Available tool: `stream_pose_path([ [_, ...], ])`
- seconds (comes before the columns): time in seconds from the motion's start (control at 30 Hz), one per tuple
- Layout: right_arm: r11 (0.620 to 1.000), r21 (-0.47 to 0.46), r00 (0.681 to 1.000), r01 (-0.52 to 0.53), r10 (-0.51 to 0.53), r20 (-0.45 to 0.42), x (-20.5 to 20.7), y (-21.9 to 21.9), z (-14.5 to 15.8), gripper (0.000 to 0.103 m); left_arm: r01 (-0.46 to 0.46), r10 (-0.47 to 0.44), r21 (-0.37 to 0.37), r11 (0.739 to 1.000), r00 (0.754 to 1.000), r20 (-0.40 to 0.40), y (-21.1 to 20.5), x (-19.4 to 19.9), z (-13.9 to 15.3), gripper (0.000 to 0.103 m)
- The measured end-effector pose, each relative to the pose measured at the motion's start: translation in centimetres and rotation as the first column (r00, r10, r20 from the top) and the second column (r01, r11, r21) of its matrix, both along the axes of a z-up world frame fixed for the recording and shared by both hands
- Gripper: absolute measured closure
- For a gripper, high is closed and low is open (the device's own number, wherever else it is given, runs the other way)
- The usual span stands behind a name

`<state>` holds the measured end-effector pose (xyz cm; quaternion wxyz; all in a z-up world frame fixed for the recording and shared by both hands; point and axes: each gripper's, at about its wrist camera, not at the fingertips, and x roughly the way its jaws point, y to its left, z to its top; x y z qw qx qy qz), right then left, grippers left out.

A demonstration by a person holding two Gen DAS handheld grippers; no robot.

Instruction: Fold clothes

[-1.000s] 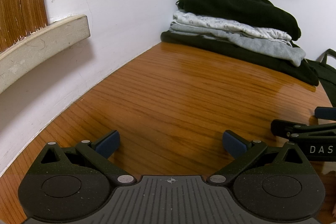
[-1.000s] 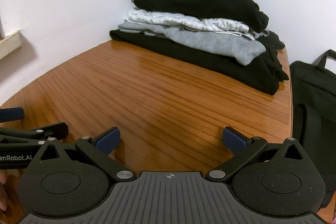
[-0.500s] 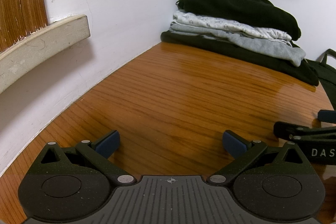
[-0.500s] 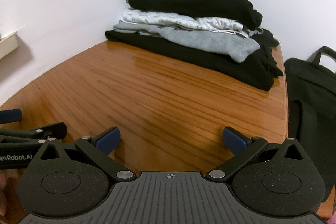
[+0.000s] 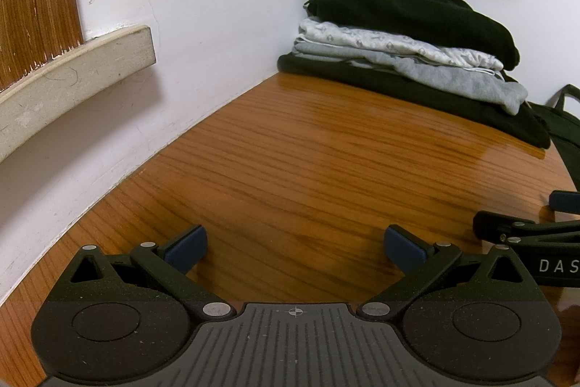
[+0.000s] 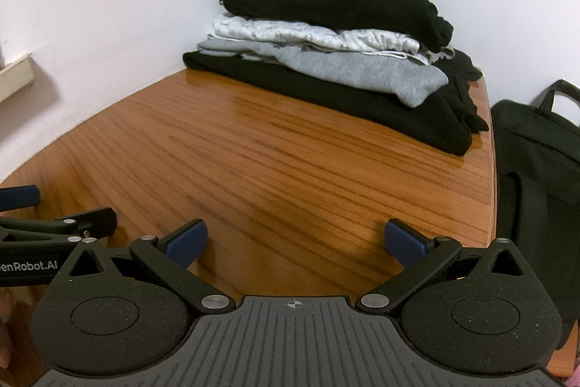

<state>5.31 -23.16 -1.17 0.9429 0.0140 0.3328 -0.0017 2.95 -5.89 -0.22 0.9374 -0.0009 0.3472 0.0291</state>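
Observation:
A stack of folded clothes (image 5: 406, 49) lies in the far corner of the wooden table (image 5: 308, 176): a black garment on top, a white patterned one, a grey one, and a black one at the bottom. It also shows in the right wrist view (image 6: 337, 46). My left gripper (image 5: 295, 247) is open and empty, low over the table, well short of the stack. My right gripper (image 6: 295, 243) is open and empty beside it. Each gripper shows at the edge of the other's view.
White walls close the table on the left and back. A beige ledge (image 5: 72, 75) juts from the left wall. A black bag (image 6: 536, 176) stands off the table's right edge (image 6: 491, 169), next to the stack.
The right gripper has swung slightly right, so the stack sits further left and the bag shows more. The left gripper has not moved.

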Motion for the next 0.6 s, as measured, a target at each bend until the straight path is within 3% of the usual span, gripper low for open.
stream_pose_path([
  [0.6, 1.0, 0.0, 1.0, 0.001, -0.001, 0.0, -0.07, 0.04, 0.01, 0.0, 0.0, 0.0, 0.0, 1.0, 1.0, 0.001, -0.02, -0.05, -0.27, 0.0],
])
